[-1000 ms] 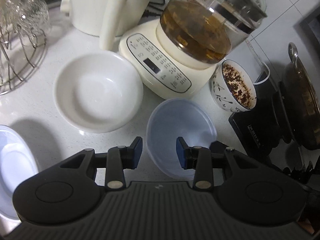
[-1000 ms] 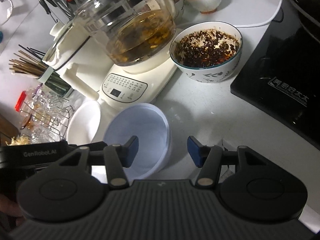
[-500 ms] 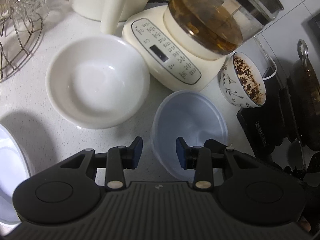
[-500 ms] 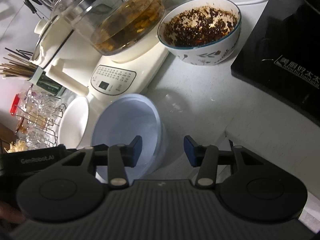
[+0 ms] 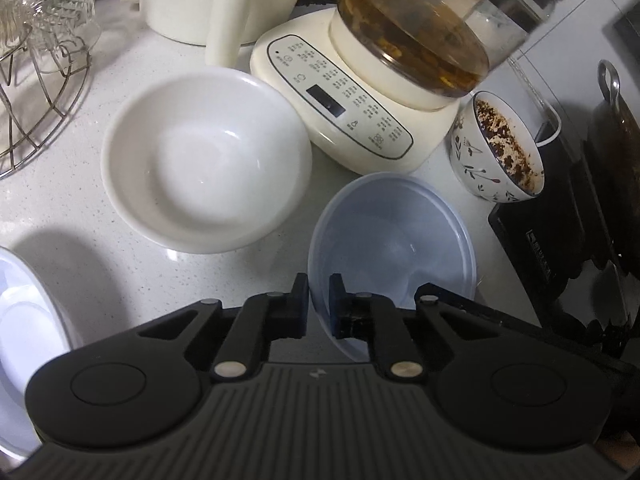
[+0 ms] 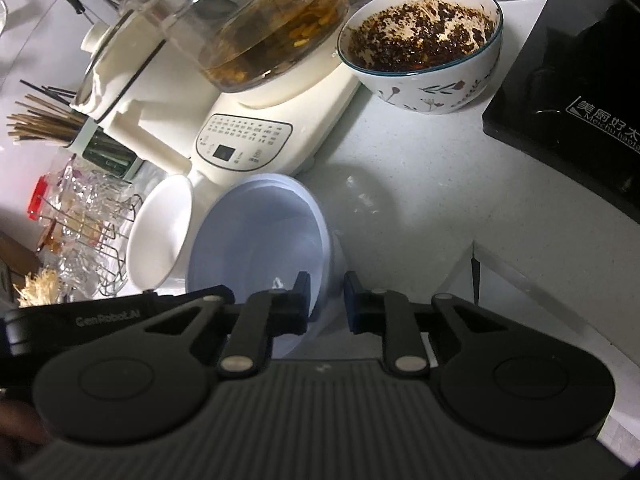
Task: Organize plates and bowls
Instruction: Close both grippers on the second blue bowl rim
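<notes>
The left gripper (image 5: 319, 294) is pinching the near rim of the pale blue plastic bowl (image 5: 394, 240), jaws drawn narrow, one finger inside and one outside. The right gripper (image 6: 327, 295) is straddling the opposite rim of the same bowl (image 6: 256, 240); whether its pads touch the wall, I cannot tell. The bowl is sitting on the white counter (image 6: 420, 184) near its front edge (just in front of the cream kettle base (image 5: 352, 108)), with the white ceramic bowl (image 5: 206, 156) resting just beside it.
</notes>
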Action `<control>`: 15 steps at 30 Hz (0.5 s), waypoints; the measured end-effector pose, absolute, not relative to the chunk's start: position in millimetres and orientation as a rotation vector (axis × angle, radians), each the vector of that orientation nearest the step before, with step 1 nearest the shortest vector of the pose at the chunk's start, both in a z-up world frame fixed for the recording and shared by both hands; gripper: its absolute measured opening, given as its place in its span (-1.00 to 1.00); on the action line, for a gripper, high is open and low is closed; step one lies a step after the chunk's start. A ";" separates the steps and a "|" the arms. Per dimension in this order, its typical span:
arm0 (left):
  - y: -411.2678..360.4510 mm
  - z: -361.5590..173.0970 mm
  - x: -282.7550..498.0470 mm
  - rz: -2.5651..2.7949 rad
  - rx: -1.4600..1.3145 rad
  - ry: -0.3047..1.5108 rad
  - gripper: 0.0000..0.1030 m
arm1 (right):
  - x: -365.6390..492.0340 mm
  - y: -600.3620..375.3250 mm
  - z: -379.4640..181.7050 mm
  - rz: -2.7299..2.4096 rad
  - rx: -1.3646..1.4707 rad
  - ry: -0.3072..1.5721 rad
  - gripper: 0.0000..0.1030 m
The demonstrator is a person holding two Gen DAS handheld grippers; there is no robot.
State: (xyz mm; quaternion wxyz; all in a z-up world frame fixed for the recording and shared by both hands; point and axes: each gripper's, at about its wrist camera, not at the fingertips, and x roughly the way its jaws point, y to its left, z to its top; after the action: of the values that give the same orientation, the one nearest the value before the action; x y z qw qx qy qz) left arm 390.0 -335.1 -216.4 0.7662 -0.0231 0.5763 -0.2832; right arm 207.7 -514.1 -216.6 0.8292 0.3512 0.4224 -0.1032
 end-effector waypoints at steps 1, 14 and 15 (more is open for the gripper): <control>-333.3 -216.0 390.3 -0.615 -0.055 1.256 -0.80 | 207.0 -513.9 -216.2 -0.221 0.750 0.895 -0.64; -311.3 -180.5 383.4 -0.647 -0.076 1.218 -0.84 | 193.4 -494.1 -183.4 -0.236 0.722 0.832 -0.67; -309.4 -177.0 382.7 -0.649 -0.076 1.215 -0.84 | 192.6 -491.8 -180.5 -0.238 0.720 0.829 -0.67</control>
State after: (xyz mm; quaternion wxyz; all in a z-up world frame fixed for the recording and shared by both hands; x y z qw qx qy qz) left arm 382.7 -309.4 -177.0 0.7714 -0.0350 0.5606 -0.2993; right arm 192.6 -491.8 -180.5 0.8463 0.3414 0.3930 -0.1131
